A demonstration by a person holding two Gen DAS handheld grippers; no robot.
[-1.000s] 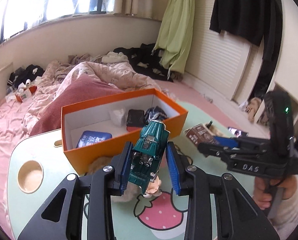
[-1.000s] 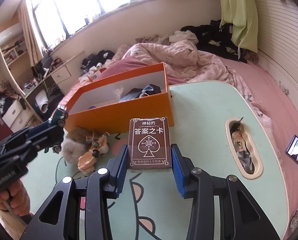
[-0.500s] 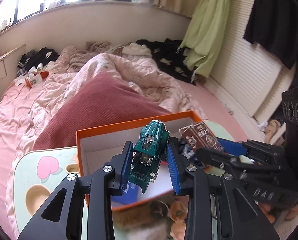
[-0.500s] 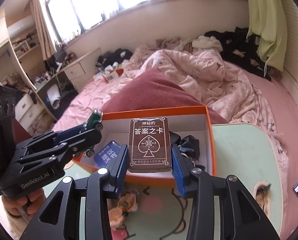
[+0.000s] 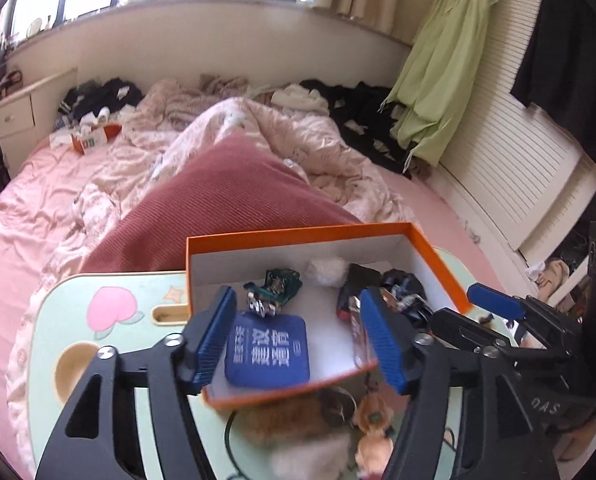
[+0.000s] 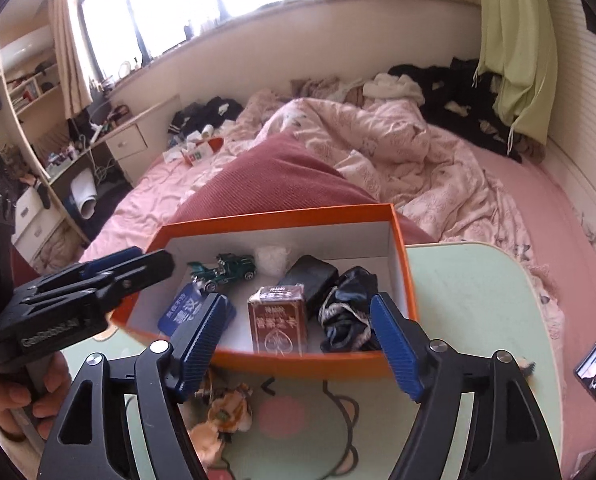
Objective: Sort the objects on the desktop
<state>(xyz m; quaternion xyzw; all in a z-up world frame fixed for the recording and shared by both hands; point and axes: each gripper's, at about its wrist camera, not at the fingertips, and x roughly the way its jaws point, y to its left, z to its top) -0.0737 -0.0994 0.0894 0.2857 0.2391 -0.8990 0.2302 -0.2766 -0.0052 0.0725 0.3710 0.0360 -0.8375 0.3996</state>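
An orange box point(image 5: 434, 258) point(image 6: 400, 264) stands on the pale green table point(image 6: 478, 300). A green toy car point(image 5: 276, 290) point(image 6: 224, 270) lies on the box floor at the back left. A brown card box point(image 6: 278, 320) lies in the box near its front wall. My left gripper point(image 5: 300, 344) is open and empty above the box's front. My right gripper point(image 6: 298, 342) is open and empty over the front wall, above the card box. A blue pouch point(image 5: 268, 352) point(image 6: 182, 312), a black case point(image 6: 308, 280) and a dark cloth point(image 6: 348, 308) also lie inside.
A furry toy and small doll figures point(image 5: 318, 428) point(image 6: 222, 412) lie on the table in front of the box. A bed with a pink quilt and a red pillow point(image 5: 226, 208) lies behind the table. A phone point(image 6: 594, 374) lies to the right.
Both grippers have opened over the box. The green car has dropped from the left gripper and the card box from the right gripper; both now lie inside the orange box.
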